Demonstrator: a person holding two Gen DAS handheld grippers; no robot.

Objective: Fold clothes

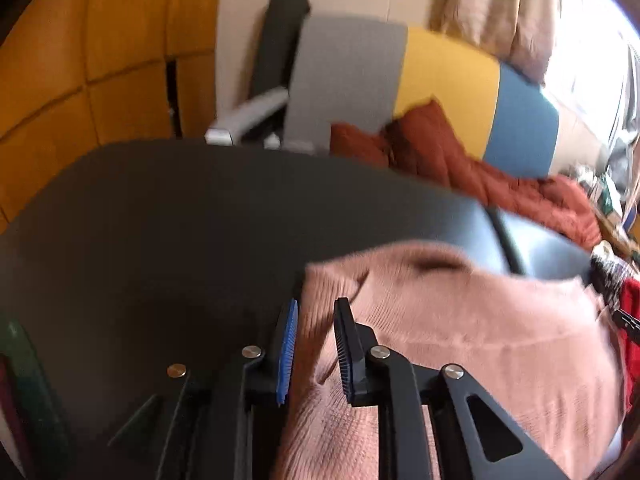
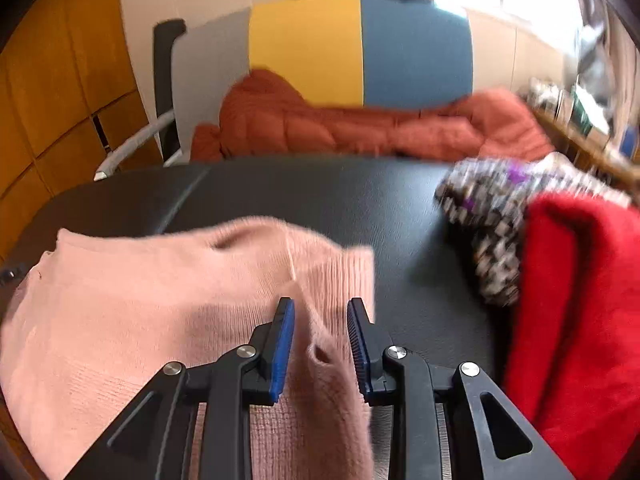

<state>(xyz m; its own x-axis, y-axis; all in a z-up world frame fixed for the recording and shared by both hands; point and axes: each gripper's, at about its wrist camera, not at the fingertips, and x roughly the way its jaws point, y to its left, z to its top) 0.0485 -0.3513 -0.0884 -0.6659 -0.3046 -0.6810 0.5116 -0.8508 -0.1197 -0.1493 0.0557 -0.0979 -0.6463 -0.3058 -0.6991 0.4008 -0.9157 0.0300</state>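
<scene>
Black counter (image 2: pixel 320 200) seen across mid frame, colour-block sofa back (image 2: pixel 360 48) and rust quilt (image 2: pixel 360 128) behind. Pink sweater (image 2: pixel 160 300) spread at lower left of right wrist view, lower right of left wrist view. Left hand-held gripper (image 1: pixel 316 344) parted, sweater edge bunched between pads; grip could not be told. Right hand-held gripper (image 2: pixel 320 344) likewise parted over fabric fold. Red garment (image 2: pixel 580 320) and patterned garment (image 2: pixel 492 208) piled at right.

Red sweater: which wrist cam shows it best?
Right wrist. The red sweater fills that view's right side, lying on the black table beside a black-and-white patterned garment. The left wrist view catches only a thin red strip at its right edge, past the pink sweater.
</scene>
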